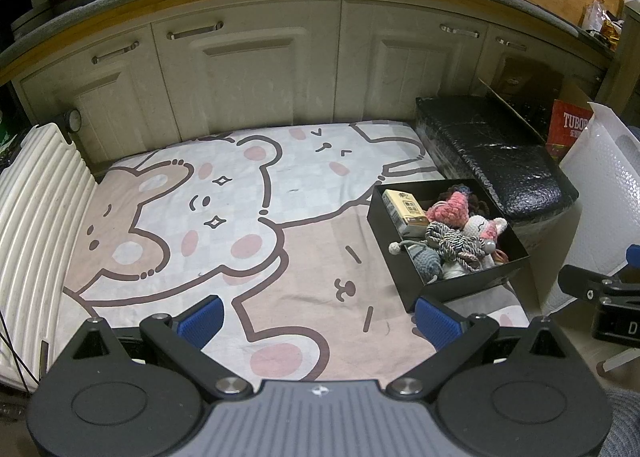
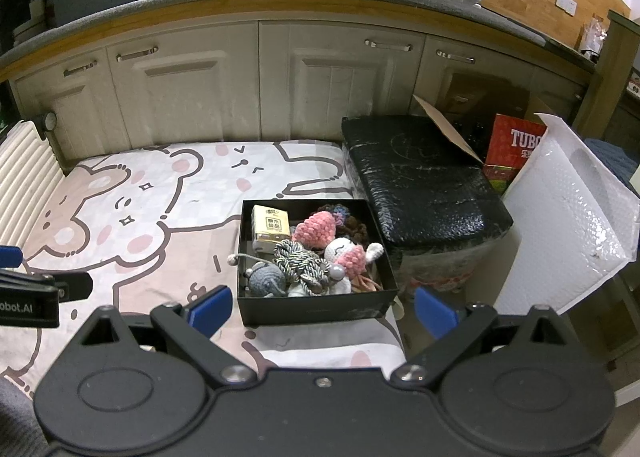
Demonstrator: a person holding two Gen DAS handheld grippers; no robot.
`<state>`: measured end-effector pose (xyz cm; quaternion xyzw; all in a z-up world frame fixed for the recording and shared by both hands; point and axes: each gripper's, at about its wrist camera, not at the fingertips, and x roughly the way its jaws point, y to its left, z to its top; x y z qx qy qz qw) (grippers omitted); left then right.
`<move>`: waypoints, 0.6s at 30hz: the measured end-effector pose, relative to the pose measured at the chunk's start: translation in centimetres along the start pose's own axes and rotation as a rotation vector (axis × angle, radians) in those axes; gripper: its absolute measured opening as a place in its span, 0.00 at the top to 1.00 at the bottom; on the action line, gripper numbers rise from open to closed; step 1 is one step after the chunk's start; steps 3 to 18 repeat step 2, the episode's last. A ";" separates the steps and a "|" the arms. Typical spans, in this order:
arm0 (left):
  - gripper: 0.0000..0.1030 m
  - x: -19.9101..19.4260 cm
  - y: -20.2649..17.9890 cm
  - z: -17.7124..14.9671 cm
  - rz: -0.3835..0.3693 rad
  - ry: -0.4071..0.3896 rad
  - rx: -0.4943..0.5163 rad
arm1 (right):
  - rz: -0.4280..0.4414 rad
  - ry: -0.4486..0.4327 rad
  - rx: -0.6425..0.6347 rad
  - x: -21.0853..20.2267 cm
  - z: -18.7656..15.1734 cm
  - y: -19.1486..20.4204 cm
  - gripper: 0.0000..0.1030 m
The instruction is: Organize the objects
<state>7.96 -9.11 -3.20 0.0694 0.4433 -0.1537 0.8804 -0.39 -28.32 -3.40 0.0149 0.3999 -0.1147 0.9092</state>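
A black open box (image 2: 312, 307) stands on the cartoon bear mat (image 2: 132, 217). It holds a yellow tissue pack (image 2: 271, 226), a pink crocheted toy (image 2: 316, 228), a grey knitted mouse (image 2: 266, 278), a striped rope toy (image 2: 302, 257) and a white and pink doll (image 2: 349, 253). The box also shows in the left wrist view (image 1: 464, 283), at the mat's (image 1: 224, 217) right. My left gripper (image 1: 318, 317) is open and empty above the mat's near side. My right gripper (image 2: 324, 311) is open and empty just in front of the box.
A black wrapped bundle (image 2: 424, 185) lies right of the box. A white bubble mailer (image 2: 568, 213), a red carton (image 2: 514, 153) and a cardboard box (image 2: 448, 129) stand at the right. A white ribbed case (image 1: 36, 217) borders the mat's left. Cream cabinets (image 1: 248, 69) run behind.
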 end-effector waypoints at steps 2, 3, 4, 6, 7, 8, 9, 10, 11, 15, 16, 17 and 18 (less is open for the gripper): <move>0.02 0.0 0.0 0.0 0.001 0.002 0.000 | 0.000 0.000 -0.001 0.0 0.0 0.0 0.04; 0.02 0.0 0.0 0.0 0.001 0.002 0.000 | 0.000 0.000 -0.001 0.0 0.0 0.0 0.04; 0.02 0.0 0.0 0.0 0.001 0.002 0.000 | 0.000 0.000 -0.001 0.0 0.0 0.0 0.04; 0.02 0.0 0.0 0.0 0.001 0.002 0.000 | 0.000 0.000 -0.001 0.0 0.0 0.0 0.04; 0.02 0.0 0.0 0.0 0.001 0.002 0.000 | 0.000 0.000 -0.001 0.0 0.0 0.0 0.04; 0.02 0.0 0.0 0.0 0.001 0.002 0.000 | 0.000 0.000 -0.001 0.0 0.0 0.0 0.04; 0.02 0.0 0.0 0.0 0.001 0.002 0.000 | 0.000 0.000 -0.001 0.0 0.0 0.0 0.04; 0.02 0.0 0.0 0.0 0.001 0.002 0.000 | 0.000 0.000 -0.001 0.0 0.0 0.0 0.04; 0.02 0.0 0.0 0.0 0.001 0.002 0.000 | 0.000 0.000 -0.001 0.0 0.0 0.0 0.04; 0.02 0.0 0.0 0.0 0.001 0.002 0.000 | 0.000 0.000 -0.001 0.0 0.0 0.0 0.04; 0.02 0.0 0.0 0.0 0.001 0.002 0.000 | 0.000 0.000 -0.001 0.0 0.0 0.0 0.04; 0.02 0.0 0.0 0.0 0.001 0.002 0.000 | 0.000 0.000 -0.001 0.0 0.0 0.0 0.04; 0.02 0.0 0.0 0.0 0.001 0.002 0.000 | 0.000 0.000 -0.001 0.0 0.0 0.0 0.04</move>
